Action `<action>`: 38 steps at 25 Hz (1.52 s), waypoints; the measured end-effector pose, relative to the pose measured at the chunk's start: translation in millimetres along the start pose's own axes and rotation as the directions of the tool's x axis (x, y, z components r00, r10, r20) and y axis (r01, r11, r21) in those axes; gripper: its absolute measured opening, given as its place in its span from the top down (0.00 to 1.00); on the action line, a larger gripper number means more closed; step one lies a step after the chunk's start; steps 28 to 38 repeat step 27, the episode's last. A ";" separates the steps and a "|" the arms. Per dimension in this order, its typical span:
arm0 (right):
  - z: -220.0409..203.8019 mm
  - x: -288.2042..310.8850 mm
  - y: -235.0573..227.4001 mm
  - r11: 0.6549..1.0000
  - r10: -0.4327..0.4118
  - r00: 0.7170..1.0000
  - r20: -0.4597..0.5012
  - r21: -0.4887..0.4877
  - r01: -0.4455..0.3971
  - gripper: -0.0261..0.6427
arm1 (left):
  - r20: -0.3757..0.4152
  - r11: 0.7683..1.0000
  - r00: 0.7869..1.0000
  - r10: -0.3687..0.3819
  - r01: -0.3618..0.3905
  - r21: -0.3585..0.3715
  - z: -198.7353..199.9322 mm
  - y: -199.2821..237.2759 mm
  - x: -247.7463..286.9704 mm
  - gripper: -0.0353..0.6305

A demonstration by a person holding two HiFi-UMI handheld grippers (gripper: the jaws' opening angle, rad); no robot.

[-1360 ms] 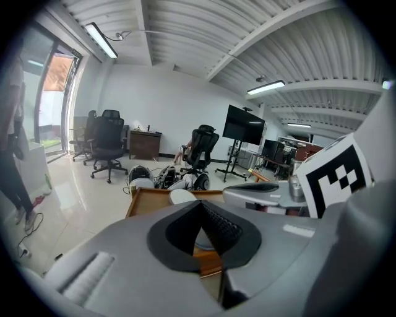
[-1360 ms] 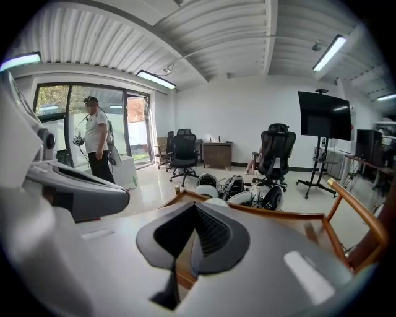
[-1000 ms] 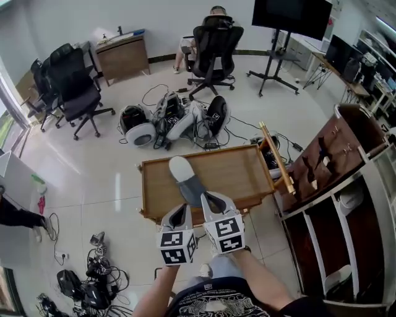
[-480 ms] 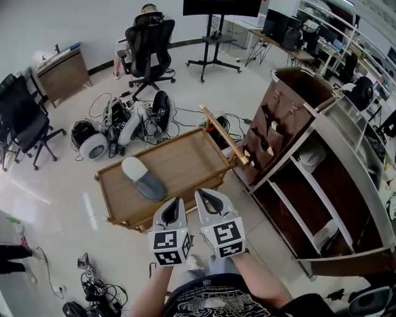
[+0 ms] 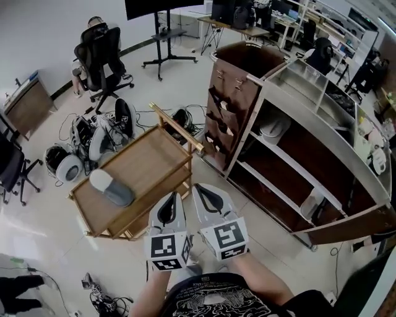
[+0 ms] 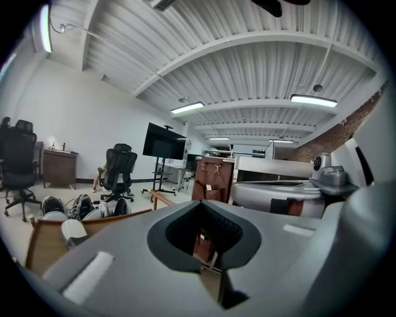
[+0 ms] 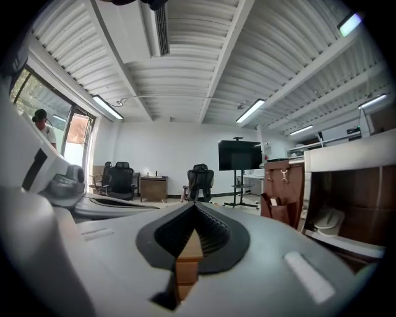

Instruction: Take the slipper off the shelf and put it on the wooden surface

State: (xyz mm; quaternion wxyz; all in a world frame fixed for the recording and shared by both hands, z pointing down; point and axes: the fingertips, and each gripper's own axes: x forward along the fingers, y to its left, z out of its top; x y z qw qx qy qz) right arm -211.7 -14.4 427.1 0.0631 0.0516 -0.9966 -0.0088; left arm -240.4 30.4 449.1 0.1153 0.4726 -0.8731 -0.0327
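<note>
A grey and white slipper (image 5: 110, 187) lies on the wooden tray-top table (image 5: 148, 162), left of both grippers; it also shows in the left gripper view (image 6: 73, 230). The brown shelf unit (image 5: 291, 162) stands to the right. On it lie a white slipper (image 5: 272, 129) on an upper board and another (image 5: 314, 203) lower down. The right gripper view shows one white slipper (image 7: 328, 218) on the shelf. My left gripper (image 5: 170, 198) and right gripper (image 5: 202, 188) are held side by side before my body, both shut and empty, over the floor between table and shelf.
Black office chairs (image 5: 102, 52), a pile of helmets and cables (image 5: 93, 139) on the floor, and a screen on a stand (image 5: 162, 15) lie beyond the table. A brown hanging organiser (image 5: 228, 105) covers the shelf's near end. More cables (image 5: 108, 300) lie at lower left.
The view has swung right: the shelf now fills the right half, and the table with the slipper has slid to the left. Both grippers stay shut, side by side.
</note>
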 end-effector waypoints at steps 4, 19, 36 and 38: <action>4.0 -43.2 -30.9 0.998 -0.056 0.998 0.013 0.008 0.056 0.96 | -0.008 0.998 0.998 -0.062 0.063 0.020 -2.3 -54.8 0.5 0.94; 6.9 -140.7 -72.7 0.991 -0.131 0.990 0.054 0.026 0.130 0.96 | -0.004 0.986 0.989 -0.151 0.151 0.067 -5.6 -160.2 -23.5 0.94; 4.6 -160.3 -67.5 0.994 -0.111 0.992 0.065 0.019 0.110 0.96 | 0.001 0.987 0.990 -0.139 0.139 0.077 -7.7 -174.1 -40.6 0.94; 4.6 -160.3 -67.5 0.994 -0.111 0.992 0.065 0.019 0.110 0.96 | 0.001 0.987 0.990 -0.139 0.139 0.077 -7.7 -174.1 -40.6 0.94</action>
